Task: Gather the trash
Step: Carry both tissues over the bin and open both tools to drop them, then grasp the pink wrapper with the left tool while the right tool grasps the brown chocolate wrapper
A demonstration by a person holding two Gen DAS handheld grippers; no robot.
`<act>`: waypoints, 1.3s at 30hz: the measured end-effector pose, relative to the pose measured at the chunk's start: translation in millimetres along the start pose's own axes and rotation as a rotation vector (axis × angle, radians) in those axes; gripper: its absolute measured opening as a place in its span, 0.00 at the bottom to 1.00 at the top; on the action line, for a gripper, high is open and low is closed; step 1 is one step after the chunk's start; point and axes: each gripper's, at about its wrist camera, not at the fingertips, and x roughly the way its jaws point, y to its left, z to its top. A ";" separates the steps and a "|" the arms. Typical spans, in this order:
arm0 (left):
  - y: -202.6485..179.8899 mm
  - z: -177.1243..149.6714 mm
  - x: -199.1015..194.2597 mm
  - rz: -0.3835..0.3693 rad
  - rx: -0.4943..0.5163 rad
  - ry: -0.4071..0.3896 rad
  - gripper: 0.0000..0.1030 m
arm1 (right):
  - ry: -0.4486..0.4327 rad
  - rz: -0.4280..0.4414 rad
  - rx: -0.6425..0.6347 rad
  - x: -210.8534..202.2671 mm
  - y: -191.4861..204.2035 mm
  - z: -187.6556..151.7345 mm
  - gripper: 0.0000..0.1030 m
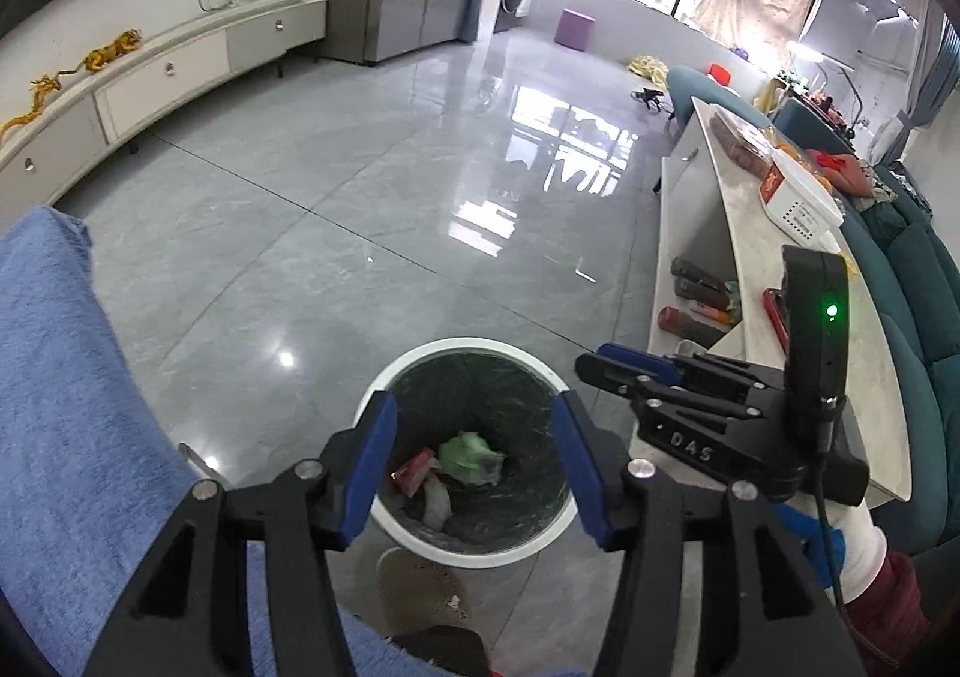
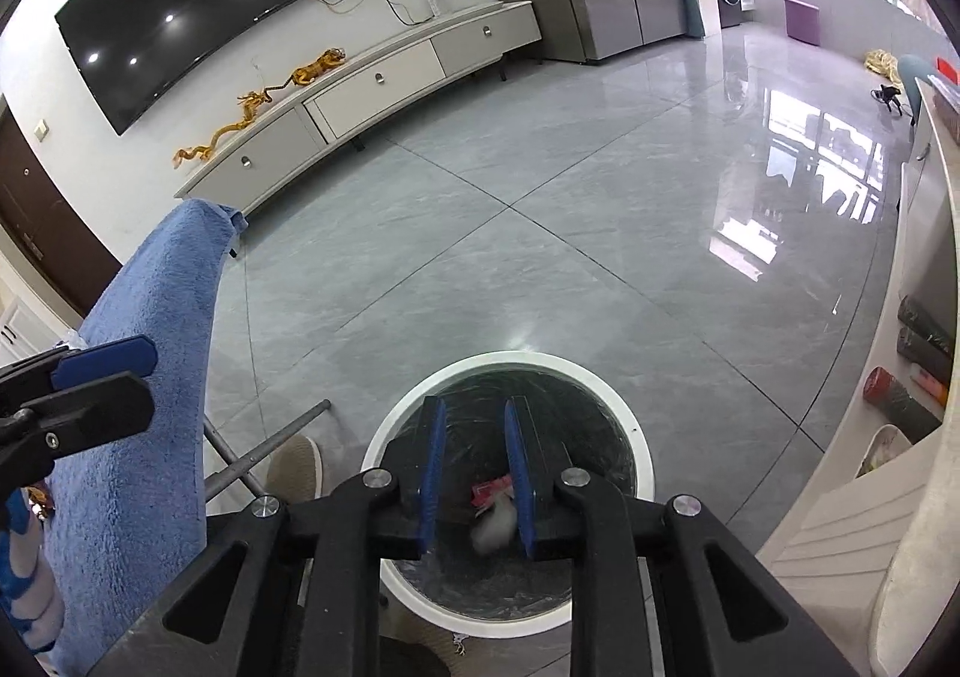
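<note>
A round white trash bin with a black liner stands on the grey floor, seen from above. Inside lie a green crumpled wrapper, a red packet and a white scrap. My left gripper hovers over the bin, open wide and empty. My right gripper also hangs over the bin, jaws partly open. A blurred white scrap shows between and below its pads, free of them; a red packet lies beyond. The right gripper also shows in the left wrist view.
A chair draped in a blue towel stands left of the bin. A long white table with boxes on top and bottles on its shelf runs along the right, a teal sofa behind it. A slippered foot is beside the bin.
</note>
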 end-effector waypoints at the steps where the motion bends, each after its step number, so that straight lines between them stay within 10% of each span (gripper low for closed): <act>1: 2.5 -1.9 -3.4 0.006 -0.004 -0.004 0.51 | -0.003 0.004 -0.003 -2.3 0.0 -0.8 0.19; 18: 89.7 -83.2 -107.9 0.261 -0.105 -0.112 0.51 | -0.020 0.135 -0.195 -22.0 105.3 2.7 0.24; 30: 206.2 -225.0 -218.2 0.550 -0.409 -0.151 0.51 | 0.083 0.383 -0.481 -8.7 261.0 -30.0 0.32; 39: 234.5 -279.4 -241.7 0.525 -0.538 -0.146 0.51 | 0.188 0.540 -0.709 0.2 372.0 -75.1 0.39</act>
